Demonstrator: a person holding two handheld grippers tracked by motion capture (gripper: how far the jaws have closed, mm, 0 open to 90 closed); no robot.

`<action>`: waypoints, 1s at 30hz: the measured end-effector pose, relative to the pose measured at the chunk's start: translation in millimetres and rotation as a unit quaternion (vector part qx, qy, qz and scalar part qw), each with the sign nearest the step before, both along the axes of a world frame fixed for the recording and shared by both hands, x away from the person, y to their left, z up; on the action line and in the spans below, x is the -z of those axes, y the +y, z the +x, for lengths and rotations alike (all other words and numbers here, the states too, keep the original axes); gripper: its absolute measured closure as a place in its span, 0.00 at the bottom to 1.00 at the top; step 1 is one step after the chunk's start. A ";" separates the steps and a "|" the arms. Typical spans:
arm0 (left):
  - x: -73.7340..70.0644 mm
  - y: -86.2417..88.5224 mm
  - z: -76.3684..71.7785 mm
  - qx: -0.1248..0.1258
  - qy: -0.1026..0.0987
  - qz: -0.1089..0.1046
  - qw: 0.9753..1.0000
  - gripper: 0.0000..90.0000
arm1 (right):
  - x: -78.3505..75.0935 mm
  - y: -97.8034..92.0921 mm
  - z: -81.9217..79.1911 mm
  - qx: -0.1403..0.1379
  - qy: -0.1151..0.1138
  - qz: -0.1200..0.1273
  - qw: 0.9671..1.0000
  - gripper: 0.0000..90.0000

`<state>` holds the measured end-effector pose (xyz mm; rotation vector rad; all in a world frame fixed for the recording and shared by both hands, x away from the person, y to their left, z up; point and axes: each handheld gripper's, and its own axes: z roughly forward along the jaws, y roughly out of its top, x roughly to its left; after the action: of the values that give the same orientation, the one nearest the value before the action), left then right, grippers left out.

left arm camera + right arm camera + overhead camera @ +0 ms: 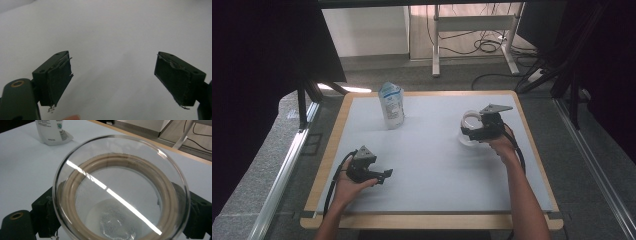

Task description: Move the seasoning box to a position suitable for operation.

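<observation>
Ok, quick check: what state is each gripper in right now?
Left gripper: open, jaws wide apart, nothing between them.
Right gripper: shut on the glass jar lid, one jaw on each side of its rim.

The bench [437, 170] has a pale top with a light wooden edge. Grey carpet floor [262, 165] lies around it. At far centre stands a white wall [362, 30] and a metal desk frame [472, 25], with black cables [484, 46] beneath. Dark curtains [257, 50] hang at left and right.
</observation>
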<state>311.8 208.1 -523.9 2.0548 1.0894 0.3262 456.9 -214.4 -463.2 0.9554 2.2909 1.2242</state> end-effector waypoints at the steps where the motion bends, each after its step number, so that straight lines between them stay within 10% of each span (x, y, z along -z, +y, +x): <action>1: 0.2 0.0 0.1 0.000 0.001 0.000 1.000 0.16 | 0.0 0.0 0.0 0.000 0.000 0.000 1.000 0.12; 30: 2.6 0.2 1.6 0.003 0.009 -0.004 1.000 0.16 | 12.5 10.6 -52.9 -0.070 0.023 -0.007 0.997 0.12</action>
<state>313.4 208.3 -526.5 2.0568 1.0942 0.3000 404.0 -203.8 -475.7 0.8396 2.4352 1.2506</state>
